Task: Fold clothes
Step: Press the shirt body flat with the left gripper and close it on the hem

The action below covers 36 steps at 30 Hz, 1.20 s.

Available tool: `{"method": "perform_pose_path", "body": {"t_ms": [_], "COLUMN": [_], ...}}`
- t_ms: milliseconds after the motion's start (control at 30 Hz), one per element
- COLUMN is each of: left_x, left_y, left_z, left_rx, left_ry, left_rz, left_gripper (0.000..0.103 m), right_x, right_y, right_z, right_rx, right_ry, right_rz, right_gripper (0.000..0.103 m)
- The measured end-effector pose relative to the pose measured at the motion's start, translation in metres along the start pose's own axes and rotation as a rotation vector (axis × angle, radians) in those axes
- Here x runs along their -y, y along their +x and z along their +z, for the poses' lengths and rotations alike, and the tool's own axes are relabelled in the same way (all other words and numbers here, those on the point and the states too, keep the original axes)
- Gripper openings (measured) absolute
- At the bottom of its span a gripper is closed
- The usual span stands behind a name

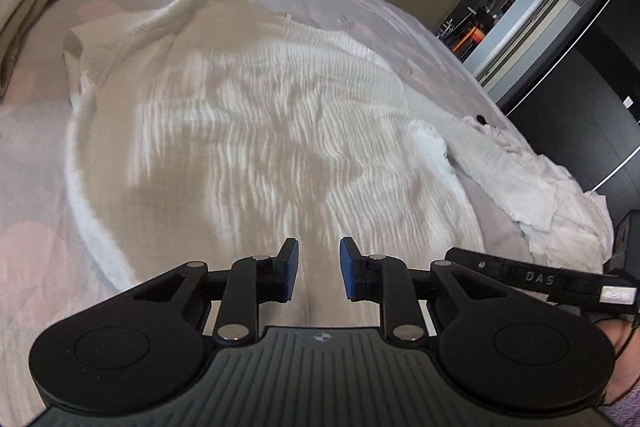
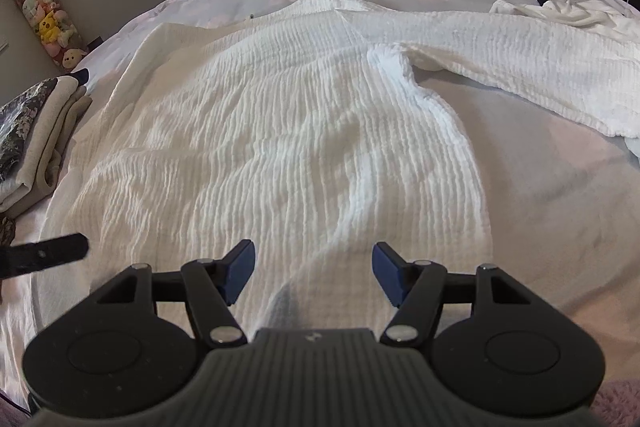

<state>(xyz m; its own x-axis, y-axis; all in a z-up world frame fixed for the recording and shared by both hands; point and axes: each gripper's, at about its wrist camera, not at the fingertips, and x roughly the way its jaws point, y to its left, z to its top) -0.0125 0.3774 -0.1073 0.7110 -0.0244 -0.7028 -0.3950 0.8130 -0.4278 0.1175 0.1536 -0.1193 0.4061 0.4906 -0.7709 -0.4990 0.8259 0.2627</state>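
Blue-padded fingers of the left gripper [image 1: 319,269] stand with a narrow gap between them, released, nothing pinched; the near hem of the white crinkled garment [image 1: 256,131] lies just past and below their tips. At the near edge of the bed [image 2: 560,211], the right gripper [image 2: 313,275] has its fingers spread wider, also released, and a raised fold of the same garment runs up between them without the pads pressing on it. From the left wrist view, part of the right gripper shows close beside the left one.

Beyond both sets of fingers the garment lies spread flat across the middle of the bed, its body reaching toward the far edge. One sleeve [image 2: 520,63] stretches out toward the bed's right side, where a crumpled white cloth [image 2: 568,9] lies near the far right corner. Toward the left edge sits a stack of folded clothes [image 2: 36,139], beige with a dark floral piece.
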Motion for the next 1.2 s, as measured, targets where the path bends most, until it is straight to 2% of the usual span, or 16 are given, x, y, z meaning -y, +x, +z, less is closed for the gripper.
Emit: {"method": "perform_pose_path", "body": {"t_ms": [133, 267, 400, 500, 567, 600, 633, 667, 767, 800, 833, 867, 900, 1033, 1200], "left_x": [0.002, -0.014, -0.034, -0.048, -0.053, -0.053, -0.053, -0.052, -0.041, -0.038, -0.035, -0.032, -0.030, -0.013, 0.025], "left_y": [-0.011, -0.035, -0.057, -0.070, -0.074, -0.073, -0.072, -0.070, -0.053, -0.047, -0.041, -0.037, -0.036, -0.042, -0.031], "left_z": [-0.003, 0.011, 0.027, 0.030, 0.023, 0.017, 0.011, 0.006, -0.008, -0.012, -0.017, -0.020, -0.020, -0.009, 0.020], "left_rx": [0.036, 0.105, 0.139, 0.113, 0.074, 0.052, 0.031, 0.004, -0.099, -0.134, -0.168, -0.194, -0.196, -0.148, -0.132], "left_ry": [0.053, -0.009, -0.073, -0.119, -0.156, -0.174, -0.192, -0.197, -0.146, -0.129, -0.111, -0.099, -0.094, -0.068, -0.009], "left_rz": [0.039, 0.077, 0.189, 0.257, 0.249, 0.243, 0.236, 0.242, 0.326, 0.354, 0.382, 0.399, 0.389, 0.300, 0.201], "left_gripper": [0.020, 0.020, 0.020, 0.021, 0.034, 0.049, 0.052, 0.052, 0.052, 0.048, 0.023, 0.009, 0.004, 0.003, 0.003], "right_x": [0.005, 0.007, 0.009, 0.010, 0.011, 0.011, 0.011, 0.011, 0.010, 0.010, 0.010, 0.010, 0.011, 0.012, 0.012], "right_y": [0.001, 0.004, 0.004, 0.005, 0.006, 0.007, 0.008, 0.008, 0.008, 0.008, 0.008, 0.007, 0.006, 0.005, 0.004], "right_z": [0.000, 0.001, 0.001, 0.002, 0.002, 0.002, 0.002, 0.002, 0.003, 0.003, 0.003, 0.003, 0.003, 0.003, 0.002], "right_rx": [0.000, -0.013, -0.014, -0.015, -0.019, -0.022, -0.023, -0.025, -0.026, -0.026, -0.024, -0.022, -0.019, -0.012, -0.011], "right_ry": [0.031, 0.047, 0.059, 0.068, 0.073, 0.075, 0.077, 0.079, 0.082, 0.083, 0.084, 0.086, 0.088, 0.095, 0.096], "right_rz": [0.022, 0.027, 0.039, 0.044, 0.044, 0.044, 0.044, 0.044, 0.045, 0.045, 0.047, 0.049, 0.051, 0.062, 0.069], "right_gripper": [0.068, 0.068, 0.068, 0.068, 0.068, 0.068, 0.068, 0.068, 0.068, 0.068, 0.068, 0.068, 0.068, 0.068, 0.068]}}
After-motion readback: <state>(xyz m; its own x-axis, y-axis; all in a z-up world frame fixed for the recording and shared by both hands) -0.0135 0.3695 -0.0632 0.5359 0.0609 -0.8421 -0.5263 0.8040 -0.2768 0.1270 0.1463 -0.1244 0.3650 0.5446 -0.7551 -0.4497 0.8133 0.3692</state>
